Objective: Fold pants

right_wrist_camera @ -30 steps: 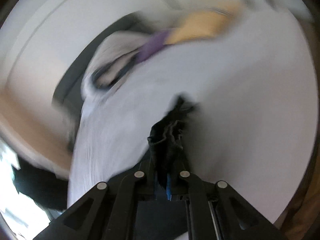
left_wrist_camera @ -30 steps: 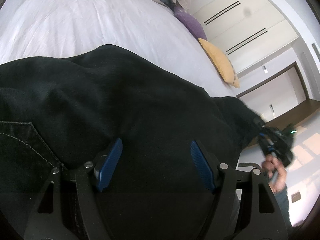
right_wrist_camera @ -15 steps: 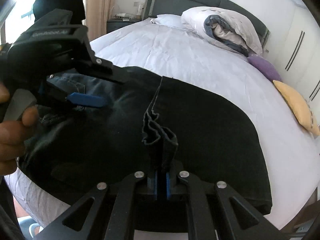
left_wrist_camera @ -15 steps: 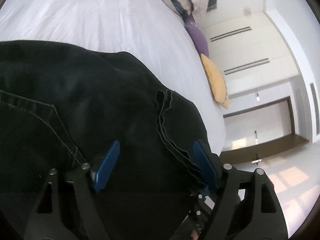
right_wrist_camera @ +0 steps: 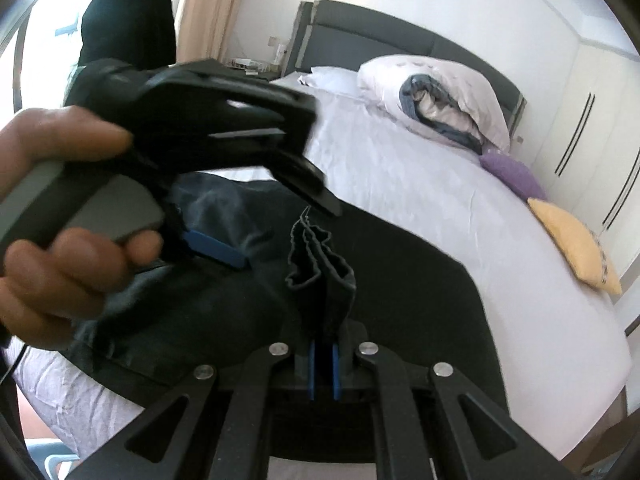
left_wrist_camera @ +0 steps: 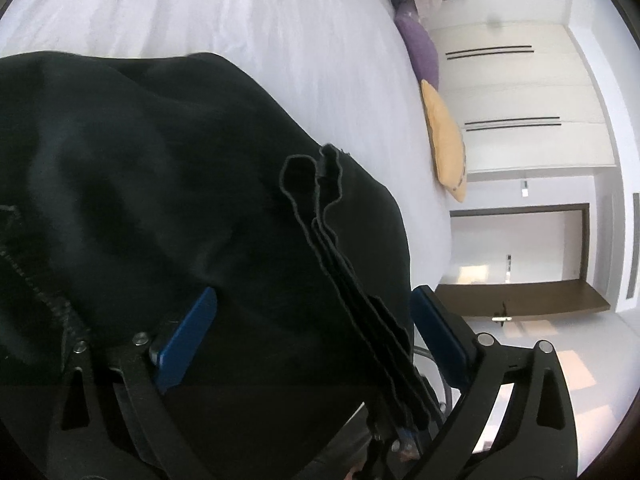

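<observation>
The left gripper [left_wrist_camera: 312, 340] has spread its blue pads [left_wrist_camera: 184, 344] over the last second and the jaws are opening now. Black pants [left_wrist_camera: 160, 180] lie between them, but the pads press on nothing, so it has released the cloth. A person's hand [right_wrist_camera: 60, 216] holds this gripper close over the pants. The pants have come down from a lifted bunch and now lie spread on the bed [right_wrist_camera: 420, 168]. To the right, the right gripper [right_wrist_camera: 324, 364] is clenched on a wavy stack of hem edges [right_wrist_camera: 320, 256] standing upright. This suggests one fold is laid and the left is free to take a new hold.

The pants are matte, thick black denim with pale stitching along a seam. The bed sheet is smooth, white and faintly creased. At the far right edge lie a soft purple cushion [right_wrist_camera: 512, 172] and a yellow cushion [right_wrist_camera: 576, 240].
</observation>
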The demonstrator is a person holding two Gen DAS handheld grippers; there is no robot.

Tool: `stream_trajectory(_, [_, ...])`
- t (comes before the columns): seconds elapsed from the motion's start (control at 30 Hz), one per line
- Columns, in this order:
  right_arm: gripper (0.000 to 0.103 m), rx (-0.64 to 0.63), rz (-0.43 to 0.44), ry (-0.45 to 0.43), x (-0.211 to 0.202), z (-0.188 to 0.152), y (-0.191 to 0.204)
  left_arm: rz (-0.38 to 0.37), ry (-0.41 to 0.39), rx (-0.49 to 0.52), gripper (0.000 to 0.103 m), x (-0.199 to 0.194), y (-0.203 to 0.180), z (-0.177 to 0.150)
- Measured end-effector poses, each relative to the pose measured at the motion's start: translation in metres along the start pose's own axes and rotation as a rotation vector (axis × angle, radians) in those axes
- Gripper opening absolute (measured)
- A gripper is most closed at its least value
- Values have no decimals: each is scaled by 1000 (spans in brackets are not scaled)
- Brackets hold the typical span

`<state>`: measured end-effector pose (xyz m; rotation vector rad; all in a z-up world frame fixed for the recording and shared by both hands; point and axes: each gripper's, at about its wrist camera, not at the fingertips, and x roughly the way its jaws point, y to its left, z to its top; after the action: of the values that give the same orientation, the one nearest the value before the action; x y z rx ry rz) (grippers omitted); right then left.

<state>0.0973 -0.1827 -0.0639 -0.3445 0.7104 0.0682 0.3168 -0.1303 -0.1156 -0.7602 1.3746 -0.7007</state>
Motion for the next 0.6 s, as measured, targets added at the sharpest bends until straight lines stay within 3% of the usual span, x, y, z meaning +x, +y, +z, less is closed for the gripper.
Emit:
stream_trajectory(0.13, [7, -62, -12, -16, -6, 4, 12, -8, 21, 0, 96, 9, -5, 10])
stream_trajectory(0.17, [7, -78, -13, -17, -7, 4, 16, -7, 24, -1, 90, 10, -7, 10])
stream_trajectory(0.23, [7, -98, -13, -19, -9, 4, 22, -2, 47, 9, 62, 11, -7, 12])
stream_trajectory(0.27, [7, -105, -13, -19, -11, 3, 25, 9, 68, 14, 41, 11, -6, 14])
stream_trajectory(0.3, [7, -116, -13, -20, -12, 3, 28, 16, 75, 19, 29, 11, -5, 15])
stream_trajectory(0.5, [7, -173, 0, -29, -20, 5, 49, 76, 76, 121, 10, -13, -2, 22])
stream_trajectory(0.6, [7, -207, 18, -35, -25, 8, 63, 104, 70, 195, 7, -28, -7, 24])
